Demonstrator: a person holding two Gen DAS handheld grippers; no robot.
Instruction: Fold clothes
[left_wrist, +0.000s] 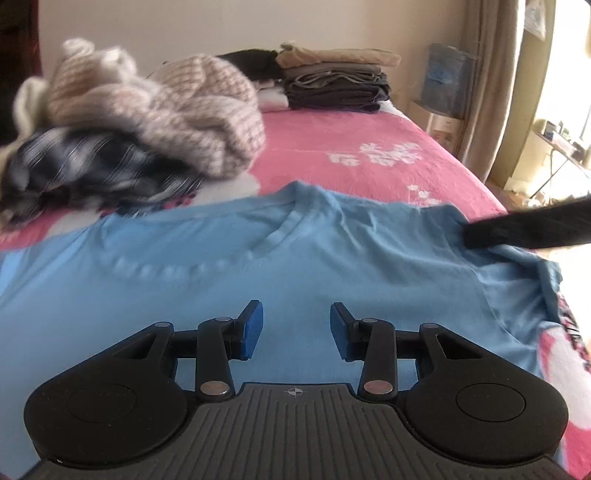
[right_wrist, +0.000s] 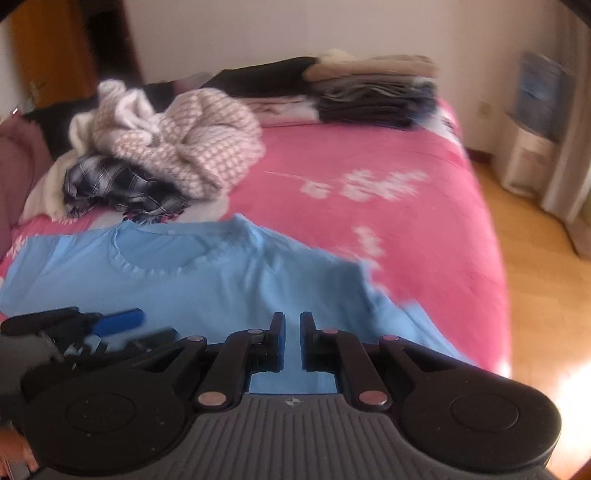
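A light blue T-shirt (left_wrist: 207, 266) lies flat on the pink bed, collar away from me; it also shows in the right wrist view (right_wrist: 207, 280). My left gripper (left_wrist: 296, 328) hovers over the shirt's chest with its blue pads wide apart and nothing between them. My right gripper (right_wrist: 292, 341) is over the shirt's right side, jaws nearly closed with a narrow gap and blue fabric visible between them. In the left wrist view the right gripper's dark finger (left_wrist: 528, 227) rests at the shirt's right shoulder. The left gripper (right_wrist: 92, 328) shows at the lower left of the right wrist view.
A heap of unfolded clothes, a beige knit sweater (left_wrist: 173, 114) on a dark plaid garment (left_wrist: 92, 166), lies at the back left. A stack of folded clothes (left_wrist: 336, 81) stands at the far end of the pink bedspread (left_wrist: 369, 147). Wooden floor (right_wrist: 546, 266) lies right of the bed.
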